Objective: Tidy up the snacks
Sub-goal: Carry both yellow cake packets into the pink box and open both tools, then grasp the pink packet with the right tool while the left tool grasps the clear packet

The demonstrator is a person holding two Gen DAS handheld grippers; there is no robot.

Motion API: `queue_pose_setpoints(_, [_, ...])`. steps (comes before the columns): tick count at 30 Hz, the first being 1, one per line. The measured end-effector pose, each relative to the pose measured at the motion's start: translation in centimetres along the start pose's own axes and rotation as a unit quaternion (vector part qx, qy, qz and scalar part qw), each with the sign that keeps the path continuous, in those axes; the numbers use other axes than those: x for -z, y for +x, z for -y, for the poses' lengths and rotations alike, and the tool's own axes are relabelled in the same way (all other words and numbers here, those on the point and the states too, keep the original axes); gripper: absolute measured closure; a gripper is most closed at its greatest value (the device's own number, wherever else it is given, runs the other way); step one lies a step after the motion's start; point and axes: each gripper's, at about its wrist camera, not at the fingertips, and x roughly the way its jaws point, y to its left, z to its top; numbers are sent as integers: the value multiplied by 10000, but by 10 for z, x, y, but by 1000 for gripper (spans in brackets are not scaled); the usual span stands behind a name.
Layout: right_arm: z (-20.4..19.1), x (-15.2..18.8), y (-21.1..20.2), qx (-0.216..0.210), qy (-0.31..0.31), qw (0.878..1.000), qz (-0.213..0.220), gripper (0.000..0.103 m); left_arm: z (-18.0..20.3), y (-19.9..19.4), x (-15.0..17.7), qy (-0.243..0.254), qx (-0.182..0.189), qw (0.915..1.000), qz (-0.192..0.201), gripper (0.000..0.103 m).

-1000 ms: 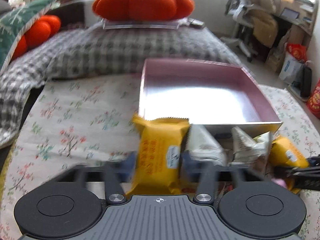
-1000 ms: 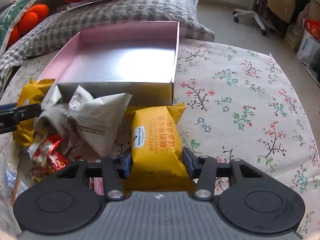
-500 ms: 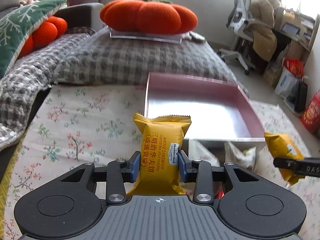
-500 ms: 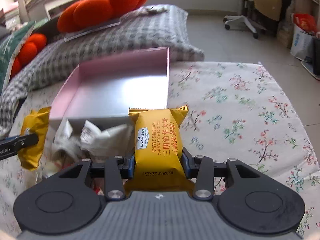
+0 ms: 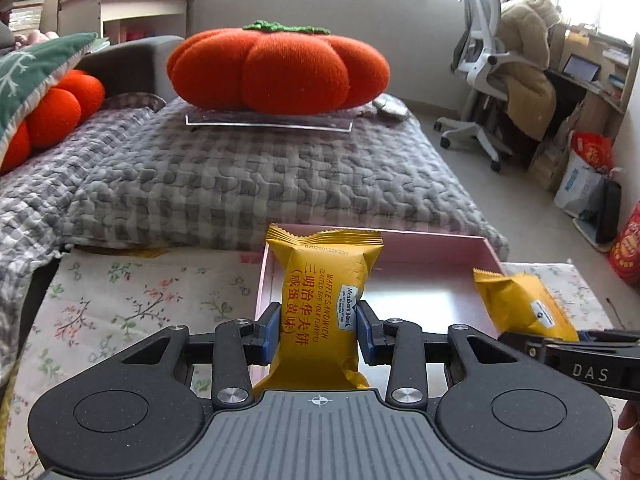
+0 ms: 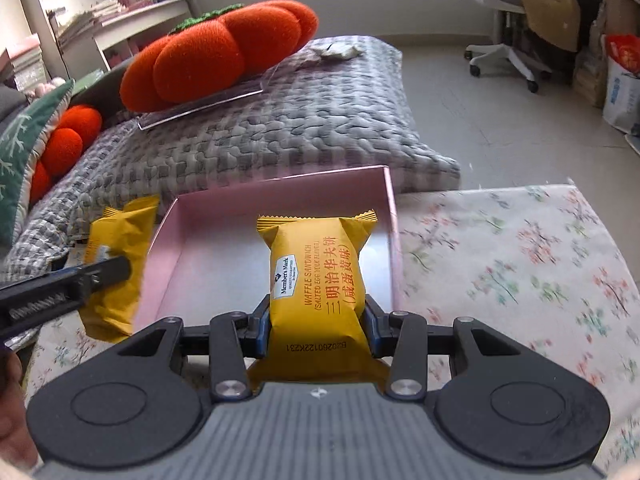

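Observation:
My left gripper (image 5: 318,334) is shut on a yellow waffle sandwich packet (image 5: 324,300) and holds it in the air near the left side of the shallow pink box (image 5: 490,254). My right gripper (image 6: 316,330) is shut on a second yellow waffle packet (image 6: 316,276) and holds it above the same box (image 6: 390,208). Each view shows the other gripper's packet at its edge: the right one in the left wrist view (image 5: 524,304), the left one in the right wrist view (image 6: 118,264). The loose snack pile is hidden below both views.
The box lies on a floral tablecloth (image 6: 520,264). Behind it is a grey checked quilt (image 5: 240,184) with a large orange pumpkin cushion (image 5: 280,68) on a clear board. An office chair (image 5: 480,64) and bags stand at the right.
Both grippers have lifted their yellow packets off the snack pile and carried them up and forward over the pink box. The pile has dropped out of view.

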Motion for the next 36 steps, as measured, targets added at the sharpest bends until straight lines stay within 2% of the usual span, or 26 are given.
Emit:
queue_pose_setpoints(4, [-4, -4, 17, 168, -109, 9997, -110, 63, 5, 15, 1, 81, 44, 9999, -96, 67])
queue_pose_setpoints(8, [-2, -3, 33, 173, -13, 9995, -246, 60, 8, 24, 3, 166, -178, 9997, -39, 65])
queue_pose_setpoints(10, [-2, -4, 37, 252, 117, 9993, -251, 53, 5, 18, 4, 144, -146, 9998, -24, 64])
queue_pose_setpoints(11, [-1, -3, 34, 228, 170, 9994, -209, 49, 3, 13, 5, 119, -79, 9999, 20, 60])
queue_pose_setpoints(13, [0, 0, 24, 145, 203, 9996, -119, 34, -2, -2, 7, 69, -7, 9999, 127, 52])
queue_pose_setpoints(17, [5, 10, -10, 138, 279, 9995, 16, 30, -19, -37, 21, -185, -38, 9996, 185, 46])
queue_pose_setpoints(19, [12, 21, -31, 20, 398, 9992, 55, 21, -28, -52, 30, -298, -86, 9994, 125, 42])
queue_pose_setpoints(23, [24, 50, -62, 101, 754, 9970, -151, 19, -44, -78, 58, -652, -116, 9978, -36, 38])
queue_pose_setpoints(26, [20, 68, -73, -67, 827, 9959, -347, 18, -49, -84, 76, -726, -159, 9968, -294, 37])
queue_pose_setpoints(29, [13, 85, -81, -203, 584, 9973, -404, 13, -57, -88, 90, -678, -353, 9965, -340, 35])
queue_pose_setpoints(31, [9, 91, -77, -58, 354, 9982, -480, 13, -60, -85, 97, -696, -477, 9955, -436, 34])
queue_pose_setpoints(34, [6, 92, -69, 104, 177, 9981, -584, 13, -65, -78, 99, -891, -335, 9932, -677, 34])
queue_pose_setpoints(36, [6, 93, -67, 42, 183, 9978, -630, 13, -65, -77, 101, -951, -271, 9922, -762, 34])
